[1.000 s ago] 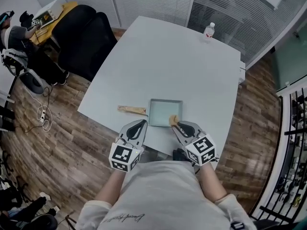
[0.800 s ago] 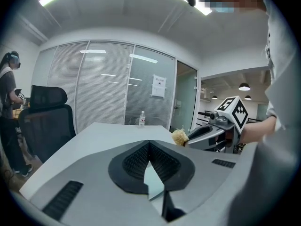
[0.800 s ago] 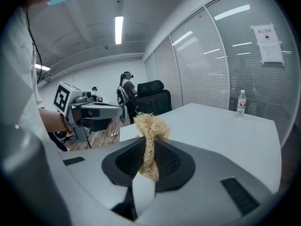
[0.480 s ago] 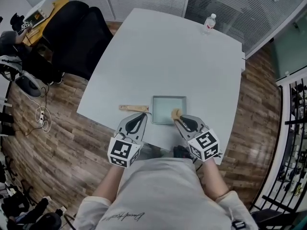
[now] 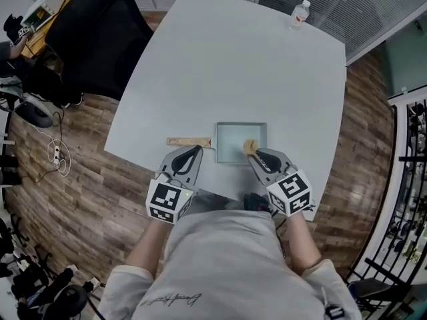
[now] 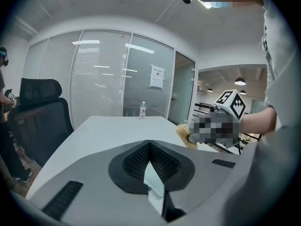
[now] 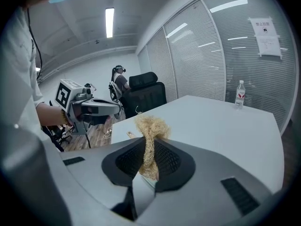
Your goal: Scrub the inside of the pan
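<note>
Pan (image 5: 232, 141) | fibre scrubber (image 5: 250, 146) over near-right corner | right gripper (image 5: 256, 154) clamps it

The person wears a pale grey short-sleeved shirt (image 5: 227, 265) with dark script print. The left claw (image 5: 197, 151) and right claw (image 5: 254, 155) are grey, with black ribbed pads (image 6: 136, 161) and black-and-white marker cubes (image 5: 165, 203).

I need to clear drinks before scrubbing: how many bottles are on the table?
1. The bottle stands near the far edge of the table, well apart from the pan; none looks hidden.
</note>
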Action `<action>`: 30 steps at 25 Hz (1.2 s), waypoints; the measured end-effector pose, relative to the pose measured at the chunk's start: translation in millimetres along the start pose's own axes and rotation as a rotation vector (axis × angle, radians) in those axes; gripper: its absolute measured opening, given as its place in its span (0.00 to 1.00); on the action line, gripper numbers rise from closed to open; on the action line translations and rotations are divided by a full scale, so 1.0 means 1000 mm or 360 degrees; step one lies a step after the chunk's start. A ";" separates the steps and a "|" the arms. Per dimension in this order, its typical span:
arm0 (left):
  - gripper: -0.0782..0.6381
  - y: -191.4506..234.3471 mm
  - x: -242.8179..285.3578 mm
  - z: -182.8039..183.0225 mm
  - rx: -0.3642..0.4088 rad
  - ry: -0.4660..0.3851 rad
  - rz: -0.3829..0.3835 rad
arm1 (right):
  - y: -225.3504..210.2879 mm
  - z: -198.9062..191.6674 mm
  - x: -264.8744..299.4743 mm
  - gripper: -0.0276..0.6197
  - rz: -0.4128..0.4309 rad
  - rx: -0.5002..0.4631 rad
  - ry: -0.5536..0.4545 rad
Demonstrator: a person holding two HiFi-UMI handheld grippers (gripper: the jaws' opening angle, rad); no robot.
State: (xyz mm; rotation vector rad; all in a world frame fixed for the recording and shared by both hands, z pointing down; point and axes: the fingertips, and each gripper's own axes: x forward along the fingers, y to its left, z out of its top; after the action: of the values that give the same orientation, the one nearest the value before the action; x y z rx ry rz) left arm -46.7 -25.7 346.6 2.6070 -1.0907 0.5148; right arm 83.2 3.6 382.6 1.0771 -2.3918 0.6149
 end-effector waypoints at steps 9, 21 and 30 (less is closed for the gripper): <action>0.12 0.011 0.015 -0.020 0.0003 0.0101 -0.0040 | -0.005 -0.007 0.016 0.15 0.0000 -0.0027 0.0084; 0.12 0.029 0.030 -0.054 0.0305 0.0329 -0.0091 | -0.015 -0.018 0.033 0.15 -0.0007 -0.0030 0.0161; 0.13 0.033 0.046 -0.102 0.0701 0.0683 -0.0353 | -0.017 -0.026 0.046 0.15 -0.0007 -0.0056 0.0222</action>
State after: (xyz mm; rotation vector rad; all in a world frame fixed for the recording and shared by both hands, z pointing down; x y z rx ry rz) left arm -62.5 -38.8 461.3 2.7243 -0.5908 1.3083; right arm 74.6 -18.8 432.5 0.9912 -2.2713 0.6233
